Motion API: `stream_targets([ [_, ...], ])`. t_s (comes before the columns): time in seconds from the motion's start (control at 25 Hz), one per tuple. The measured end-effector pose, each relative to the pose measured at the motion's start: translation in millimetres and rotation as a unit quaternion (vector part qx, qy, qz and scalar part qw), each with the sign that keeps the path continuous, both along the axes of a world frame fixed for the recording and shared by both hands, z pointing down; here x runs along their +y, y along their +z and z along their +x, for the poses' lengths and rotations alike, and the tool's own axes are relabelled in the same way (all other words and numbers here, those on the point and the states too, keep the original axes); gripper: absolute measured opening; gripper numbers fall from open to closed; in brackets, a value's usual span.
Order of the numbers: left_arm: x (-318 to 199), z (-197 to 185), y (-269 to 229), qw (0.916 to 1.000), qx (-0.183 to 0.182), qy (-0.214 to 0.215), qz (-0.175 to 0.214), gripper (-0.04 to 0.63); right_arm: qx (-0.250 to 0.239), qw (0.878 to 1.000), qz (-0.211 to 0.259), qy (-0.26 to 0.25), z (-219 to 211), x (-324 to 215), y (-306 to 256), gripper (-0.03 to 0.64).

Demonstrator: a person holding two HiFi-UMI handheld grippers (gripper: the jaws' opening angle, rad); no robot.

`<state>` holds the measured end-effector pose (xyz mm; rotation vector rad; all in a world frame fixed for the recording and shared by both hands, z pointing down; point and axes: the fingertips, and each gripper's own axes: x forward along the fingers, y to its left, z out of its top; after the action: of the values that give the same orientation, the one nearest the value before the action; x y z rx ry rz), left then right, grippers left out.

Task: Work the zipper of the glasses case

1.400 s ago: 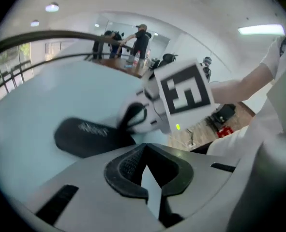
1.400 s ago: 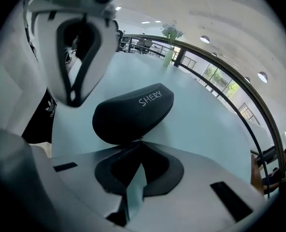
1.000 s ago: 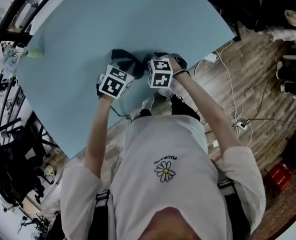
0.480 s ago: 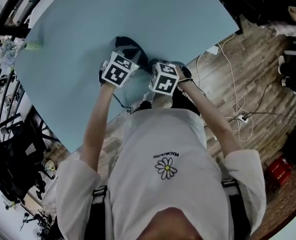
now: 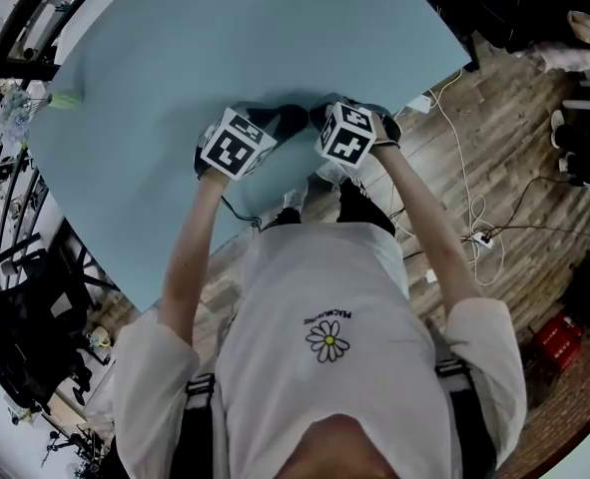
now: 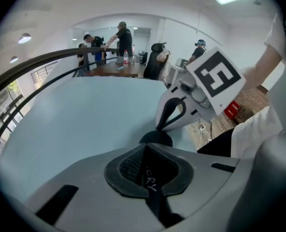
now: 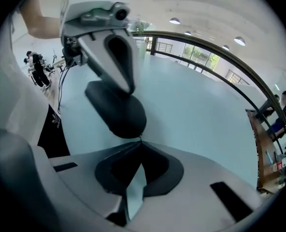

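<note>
The black glasses case (image 7: 117, 111) lies on the light blue table (image 5: 225, 38) near its front edge, between the 2 grippers. The left gripper (image 6: 145, 148) is clamped on 1 end of it. The right gripper (image 7: 139, 142) is fully closed, its tips pinching the thin zipper pull (image 7: 140, 137) at the case's edge.

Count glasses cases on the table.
1. The dark glasses case is at the blue table's near edge, clamped by the left gripper, with the right gripper at its end. Grippers may hide others.
</note>
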<state>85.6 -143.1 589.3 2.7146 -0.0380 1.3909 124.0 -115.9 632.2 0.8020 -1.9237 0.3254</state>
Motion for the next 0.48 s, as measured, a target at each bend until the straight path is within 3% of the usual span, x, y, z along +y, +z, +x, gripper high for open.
stream_targets([
  [0.16,7.8,1.3,-0.7,0.9993,0.022,-0.031,-0.003,0.014,0.0,1.0,-0.004,-0.001,5.0,-5.4,-2.0,0.008],
  [0.48,14.2,1.8,1.4,0.9985,0.032,-0.035,0.027,0.014,-0.046,0.998,-0.017,0.039,-2.0,24.0,-5.8,0.008],
])
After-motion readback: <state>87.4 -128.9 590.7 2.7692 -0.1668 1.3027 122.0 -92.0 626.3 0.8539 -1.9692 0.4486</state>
